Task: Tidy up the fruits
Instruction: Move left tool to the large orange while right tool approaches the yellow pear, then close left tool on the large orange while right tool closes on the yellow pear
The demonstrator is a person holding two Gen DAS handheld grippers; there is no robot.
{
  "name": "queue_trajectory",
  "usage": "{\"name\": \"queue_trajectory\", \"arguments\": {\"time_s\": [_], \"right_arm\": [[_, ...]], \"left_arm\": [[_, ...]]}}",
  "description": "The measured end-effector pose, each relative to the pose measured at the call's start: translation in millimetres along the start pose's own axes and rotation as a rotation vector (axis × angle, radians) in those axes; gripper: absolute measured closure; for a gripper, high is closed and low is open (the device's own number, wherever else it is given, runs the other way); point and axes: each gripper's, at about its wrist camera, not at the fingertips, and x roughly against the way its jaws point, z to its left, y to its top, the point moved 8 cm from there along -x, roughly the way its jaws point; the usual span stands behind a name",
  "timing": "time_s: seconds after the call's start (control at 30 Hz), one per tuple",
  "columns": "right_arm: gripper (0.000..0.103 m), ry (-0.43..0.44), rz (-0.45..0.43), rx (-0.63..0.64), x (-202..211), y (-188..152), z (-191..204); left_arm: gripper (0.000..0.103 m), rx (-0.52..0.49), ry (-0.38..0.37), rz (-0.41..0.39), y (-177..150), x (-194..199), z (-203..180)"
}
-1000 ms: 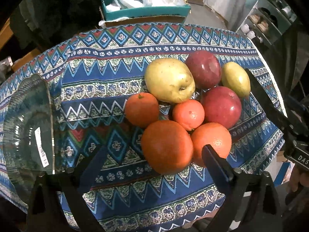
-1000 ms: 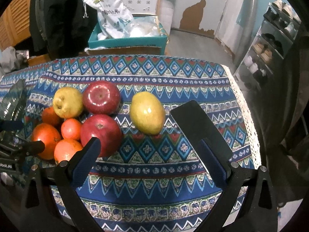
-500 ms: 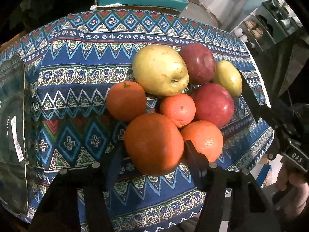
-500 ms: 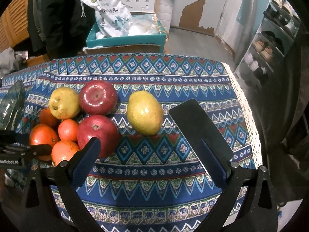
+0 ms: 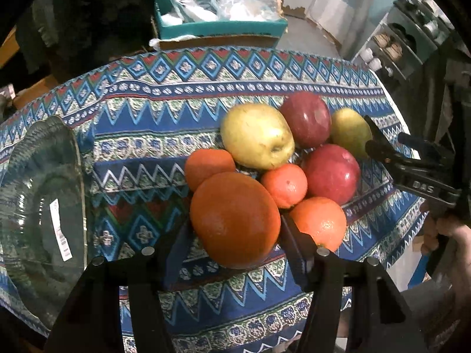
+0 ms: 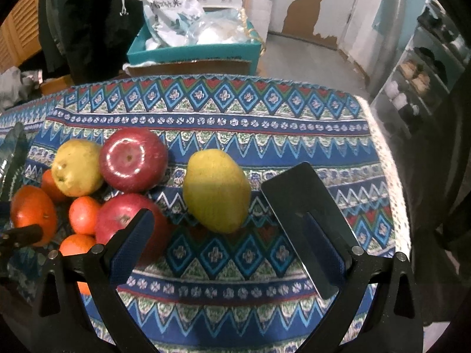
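My left gripper (image 5: 234, 239) is shut on a large orange (image 5: 234, 219), held just above the patterned tablecloth (image 5: 153, 135). Behind it lie other oranges (image 5: 318, 223), a small one (image 5: 284, 185), a yellow apple (image 5: 257, 135), two red apples (image 5: 331, 173) and a yellow-green pear (image 5: 350, 131). A clear glass plate (image 5: 38, 206) sits at the left. My right gripper (image 6: 217, 229) is open, its fingers on either side of the pear (image 6: 216, 189) and a little short of it. It also shows in the left wrist view (image 5: 412, 173).
A teal box (image 6: 194, 50) with plastic bags stands beyond the table's far edge. The table's lace edge (image 6: 391, 188) drops off at the right. A shelf unit (image 6: 426, 67) stands at the far right.
My left gripper closed on the large orange and lifted it slightly toward the camera. My right gripper moved a little closer to the pear.
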Motion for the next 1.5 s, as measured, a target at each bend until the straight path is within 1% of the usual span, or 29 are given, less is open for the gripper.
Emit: {"name": "queue_trajectory", "arguments": {"time_s": [0.1, 0.2, 0.3, 0.47, 0.63, 0.67, 0.87, 0.97, 1.07, 1.5], "right_arm": [[0.004, 0.02, 0.032, -0.013, -15.6, 4.0, -3.1], [0.005, 0.039, 0.063, -0.025, -29.0, 5.4, -3.0], [0.011, 0.052, 0.083, -0.032, -38.5, 6.8, -2.0], [0.017, 0.063, 0.111, -0.032, -52.6, 7.7, 0.2], [0.029, 0.088, 0.139, -0.044, -67.5, 5.8, 4.1], [0.034, 0.1, 0.138, -0.053, -68.2, 5.7, 4.4], [0.035, 0.087, 0.129, -0.062, -70.1, 6.6, 7.9], [0.035, 0.07, 0.117, -0.068, -65.8, 5.3, 6.7], [0.035, 0.066, 0.091, -0.07, -51.6, 3.1, 7.4], [0.035, 0.053, -0.037, -0.045, 8.1, 22.4, 25.8]], "left_arm": [[0.041, 0.007, 0.003, -0.012, 2.7, 2.9, 5.4], [0.041, -0.001, 0.025, -0.039, 8.7, 6.7, 10.2], [0.041, 0.004, 0.035, -0.056, 14.1, 8.6, 14.8], [0.041, 0.024, 0.031, -0.075, 22.9, 10.9, 23.5], [0.041, 0.022, 0.034, -0.088, 26.8, 12.0, 26.7], [0.041, 0.02, 0.036, -0.09, 26.6, 12.2, 27.2], [0.041, 0.008, 0.038, -0.094, 26.7, 12.0, 25.8], [0.041, 0.012, 0.033, -0.093, 25.5, 12.0, 26.0], [0.041, 0.015, 0.033, -0.092, 24.9, 12.6, 26.4], [0.042, 0.03, 0.034, -0.125, 24.2, 28.8, 29.7]]}}
